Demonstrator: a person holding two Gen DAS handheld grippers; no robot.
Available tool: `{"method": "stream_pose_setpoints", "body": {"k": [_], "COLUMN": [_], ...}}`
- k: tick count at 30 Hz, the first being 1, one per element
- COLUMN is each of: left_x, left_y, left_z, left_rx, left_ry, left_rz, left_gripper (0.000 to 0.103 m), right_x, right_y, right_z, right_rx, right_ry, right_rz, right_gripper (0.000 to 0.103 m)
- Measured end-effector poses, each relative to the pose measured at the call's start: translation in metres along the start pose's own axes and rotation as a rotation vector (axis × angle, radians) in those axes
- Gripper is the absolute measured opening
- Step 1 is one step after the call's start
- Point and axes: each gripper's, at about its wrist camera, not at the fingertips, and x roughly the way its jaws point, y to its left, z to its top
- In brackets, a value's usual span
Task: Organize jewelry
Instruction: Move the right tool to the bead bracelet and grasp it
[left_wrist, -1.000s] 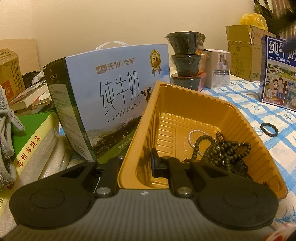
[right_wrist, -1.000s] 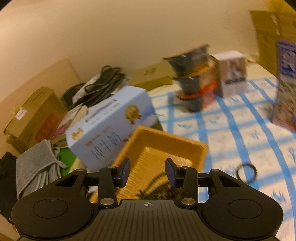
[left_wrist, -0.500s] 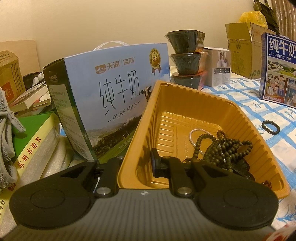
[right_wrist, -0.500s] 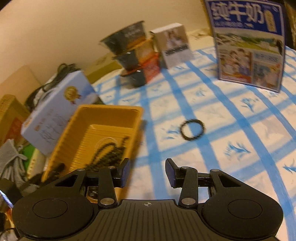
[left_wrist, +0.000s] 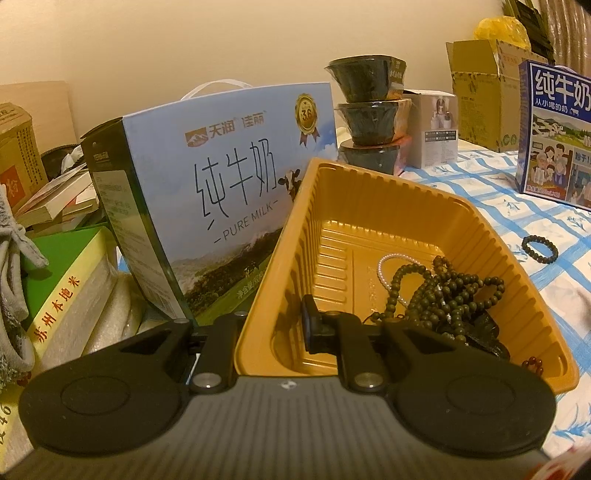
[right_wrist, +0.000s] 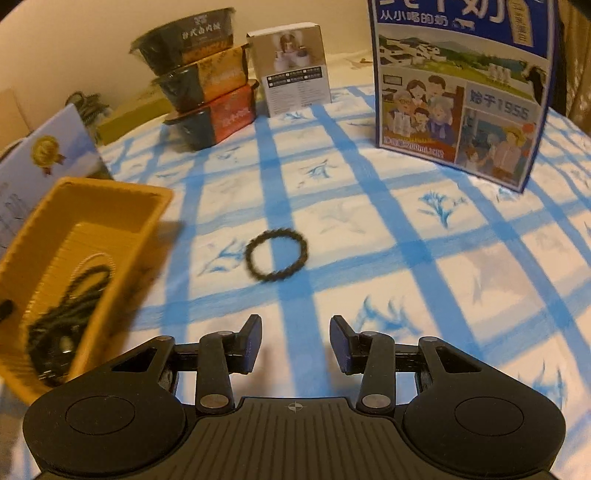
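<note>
The white cloth with a blue grid (right_wrist: 369, 229) covers the surface, and on it the ribbed rectangular mustard-yellow plastic tray (left_wrist: 369, 206) is the landmark, with the pale-blue "PURE MILK" carton (left_wrist: 221, 177) standing just behind its left wall. The left gripper (left_wrist: 273, 328) is clamped on the tray's near-left wall, 1 finger inside and 1 outside, beside the heap of dark wooden bead strands (left_wrist: 443, 295) and 1 white pearl string (left_wrist: 388, 266) lying in the tray. To the tray's right, apart from it on the cloth, lies the small dark beaded bracelet (right_wrist: 276, 254), and the right gripper (right_wrist: 295, 347) hangs above the cloth short of it, jaws partly apart and empty.
</note>
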Motion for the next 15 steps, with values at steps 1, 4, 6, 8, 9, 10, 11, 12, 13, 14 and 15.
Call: {"method": "stream_pose_setpoints", "body": {"k": [1, 4, 6, 8, 9, 10, 11, 12, 13, 14, 15], "left_x": [0.000, 0.001, 0.001, 0.002, 0.002, 0.003, 0.003, 0.003, 0.003, 0.003, 0.003], "left_y": [0.000, -0.001, -0.001, 0.000, 0.000, 0.001, 0.001, 0.002, 0.001, 0.001, 0.001], "left_z": [0.000, 0.001, 0.001, 0.001, 0.002, 0.002, 0.002, 0.003, 0.003, 0.003, 0.003], "left_rx": [0.003, 0.009, 0.011, 0.014, 0.011, 0.008, 0.005, 0.005, 0.009, 0.013, 0.015], "left_ry": [0.001, 0.002, 0.004, 0.006, 0.008, 0.011, 0.014, 0.015, 0.017, 0.017, 0.018], "left_rz": [0.000, 0.000, -0.001, -0.002, -0.003, -0.005, -0.008, -0.009, -0.009, -0.009, -0.009], "left_gripper": [0.015, 0.015, 0.015, 0.015, 0.015, 0.015, 0.015, 0.015, 0.015, 0.015, 0.015], "right_x": [0.005, 0.024, 0.037, 0.051, 0.058, 0.064, 0.070, 0.074, 0.078, 0.082, 0.086], "right_y": [-0.002, -0.005, -0.006, -0.006, -0.006, -0.005, -0.005, -0.005, -0.004, -0.003, 0.000], "right_z": [0.003, 0.014, 0.021, 0.027, 0.029, 0.031, 0.031, 0.032, 0.032, 0.032, 0.032], "right_rx": [-0.009, -0.040, -0.056, -0.068, -0.073, -0.076, -0.079, -0.081, -0.083, -0.086, -0.093], "right_ry": [-0.007, -0.030, -0.044, -0.047, -0.043, -0.040, -0.040, -0.045, -0.057, -0.054, -0.047], "right_rz": [-0.007, -0.018, -0.031, -0.038, -0.039, -0.043, -0.046, -0.046, -0.044, -0.044, -0.052], "right_gripper": [0.042, 0.042, 0.042, 0.038, 0.034, 0.030, 0.028, 0.027, 0.027, 0.027, 0.027]}}
